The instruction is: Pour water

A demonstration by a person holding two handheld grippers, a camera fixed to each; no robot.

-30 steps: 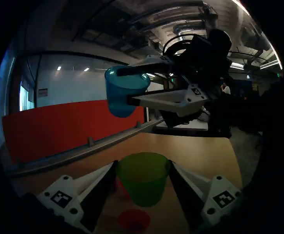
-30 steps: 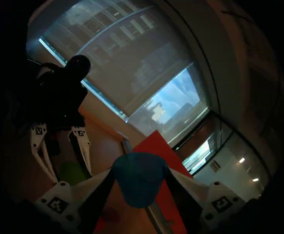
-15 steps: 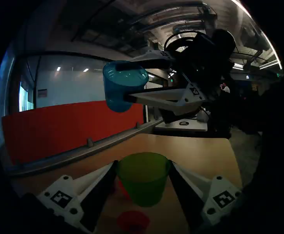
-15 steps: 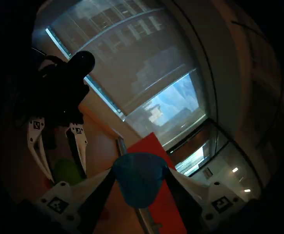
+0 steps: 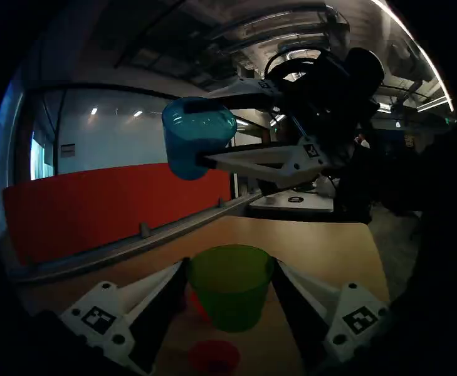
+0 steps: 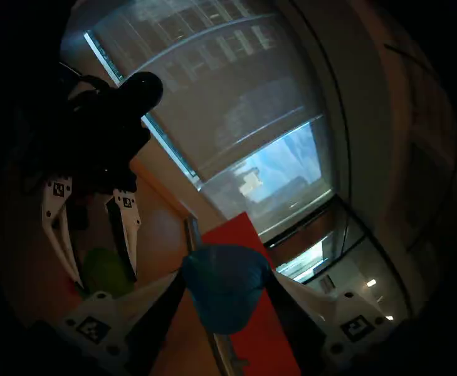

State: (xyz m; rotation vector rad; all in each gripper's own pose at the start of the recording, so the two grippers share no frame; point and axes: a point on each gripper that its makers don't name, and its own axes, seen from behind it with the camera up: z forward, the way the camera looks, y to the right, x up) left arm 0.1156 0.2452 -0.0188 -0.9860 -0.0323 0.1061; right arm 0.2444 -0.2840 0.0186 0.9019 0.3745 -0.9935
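The left gripper [image 5: 231, 279] is clamped on a green cup [image 5: 231, 301], one finger pressing each side of the wall just under the rim. The cup stands upright, low over the wooden table [image 5: 328, 244]. A small red round thing [image 5: 214, 356] lies on the table just in front of it.

Higher and farther off, toward the right of the left gripper view, a blue cup [image 5: 198, 136] is pinched the same way, mouth up and tipped only a little. The right gripper [image 6: 225, 285] is closed on it across the middle of the wall. Whether there is water inside either cup cannot be told.

Both cups look like thin, smooth plastic, probably light and a bit springy. A hard squeeze would likely dent them, while a soft one could let the tapered wall slide down. The grip around mid-wall looks sound. Any water would add weight and shift as the blue cup tips, so a slow tilt over the green cup seems wise.
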